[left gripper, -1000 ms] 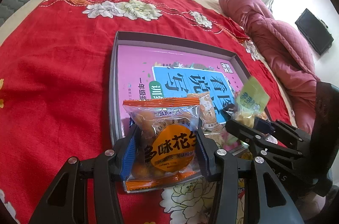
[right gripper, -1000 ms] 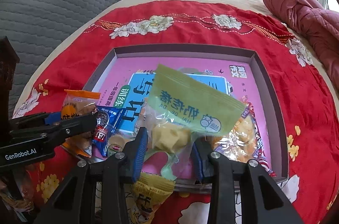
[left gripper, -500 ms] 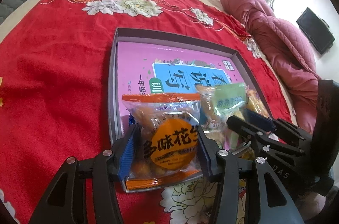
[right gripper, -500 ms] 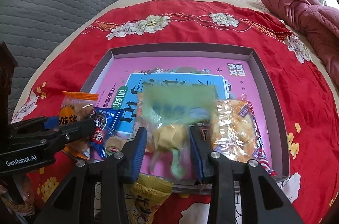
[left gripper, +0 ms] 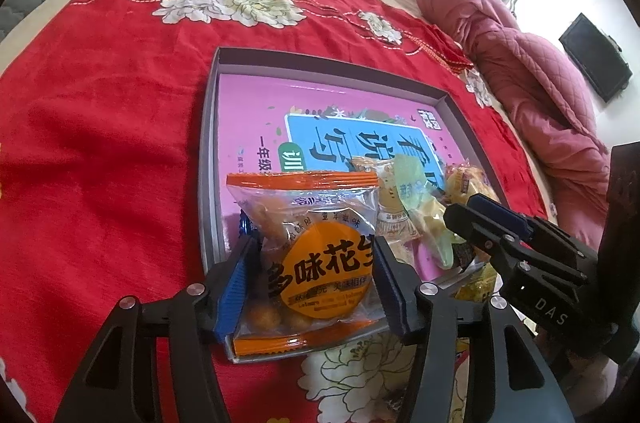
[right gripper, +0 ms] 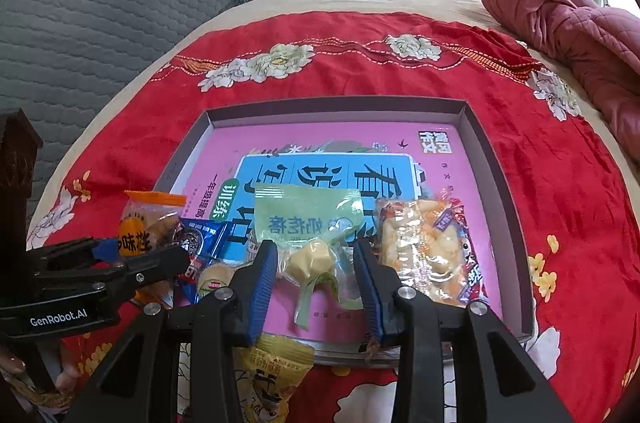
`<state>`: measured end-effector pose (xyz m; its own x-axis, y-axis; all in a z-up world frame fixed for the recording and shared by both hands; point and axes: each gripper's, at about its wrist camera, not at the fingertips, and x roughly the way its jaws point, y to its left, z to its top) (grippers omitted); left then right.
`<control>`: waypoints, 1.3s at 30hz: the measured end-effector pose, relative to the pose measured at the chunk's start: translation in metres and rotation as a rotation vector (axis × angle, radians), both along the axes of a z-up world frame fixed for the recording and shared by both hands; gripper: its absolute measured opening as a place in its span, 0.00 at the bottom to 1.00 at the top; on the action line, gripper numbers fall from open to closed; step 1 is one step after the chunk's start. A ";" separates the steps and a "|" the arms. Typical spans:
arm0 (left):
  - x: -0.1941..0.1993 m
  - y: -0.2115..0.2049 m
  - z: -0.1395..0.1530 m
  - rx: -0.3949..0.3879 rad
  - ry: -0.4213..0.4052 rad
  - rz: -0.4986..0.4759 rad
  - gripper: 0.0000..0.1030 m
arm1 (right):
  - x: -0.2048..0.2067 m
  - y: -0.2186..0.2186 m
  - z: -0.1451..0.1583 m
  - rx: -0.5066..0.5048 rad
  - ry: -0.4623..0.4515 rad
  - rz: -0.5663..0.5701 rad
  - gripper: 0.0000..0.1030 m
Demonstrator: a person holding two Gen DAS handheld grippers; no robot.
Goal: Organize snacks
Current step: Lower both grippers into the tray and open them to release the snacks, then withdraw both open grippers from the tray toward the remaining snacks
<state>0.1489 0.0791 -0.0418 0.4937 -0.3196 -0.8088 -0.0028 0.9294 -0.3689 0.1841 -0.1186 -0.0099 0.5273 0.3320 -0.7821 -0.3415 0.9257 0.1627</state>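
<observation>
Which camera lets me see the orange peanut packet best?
The left wrist view: the orange peanut packet fills the middle, label facing the camera, between the left gripper fingers. The right wrist view shows it small, at the left, partly hidden.

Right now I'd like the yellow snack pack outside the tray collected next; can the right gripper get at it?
Probably not yet: the right gripper holds the green pack, and the yellow snack pack lies beneath its fingers.

A: What is the left gripper (left gripper: 312, 279) doing?
B: It is pointing steeply downward, and its jaws have just been opening, with a packet still sitting between the blue pads.

A: And the right gripper (right gripper: 316, 283)?
B: It is angling downward at the near right, just beside the left, its pads pinching a packet.
</observation>
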 end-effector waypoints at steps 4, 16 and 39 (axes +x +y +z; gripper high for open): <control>0.000 0.002 0.001 -0.012 -0.005 0.004 0.65 | 0.000 -0.003 0.003 0.009 -0.004 -0.008 0.38; -0.002 0.008 0.015 -0.015 -0.059 0.024 0.67 | -0.002 -0.008 0.009 0.025 -0.013 -0.021 0.38; -0.021 0.008 0.040 0.006 -0.129 -0.005 0.68 | -0.015 -0.034 0.032 0.091 -0.058 -0.067 0.44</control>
